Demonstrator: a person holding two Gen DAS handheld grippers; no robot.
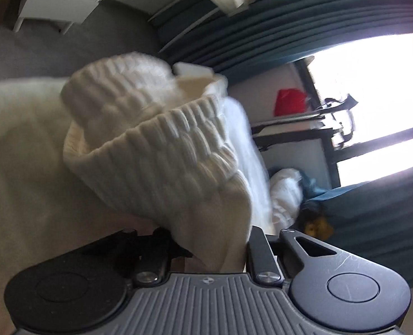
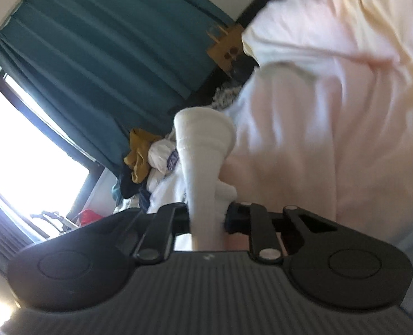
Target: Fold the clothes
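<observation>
Teal curtains [image 1: 332, 22] hang beside a bright window [image 1: 374, 106] at the back of the room, and a heap of clothes [image 2: 150, 162], white, mustard and dark, lies below them. In the left wrist view, the left gripper [image 1: 206, 248] is clamped on a cream cable-knit sweater [image 1: 156, 139]; the ribbed cuff bunches up just ahead of the jaws, well in front of the curtains. In the right wrist view, the right gripper [image 2: 206, 217] pinches a ribbed white fold of the same sweater [image 2: 201, 153], which rises straight out from between its jaws. A pale pink and yellow cloth [image 2: 332, 97], blurred, fills the side of that view away from the window.
</observation>
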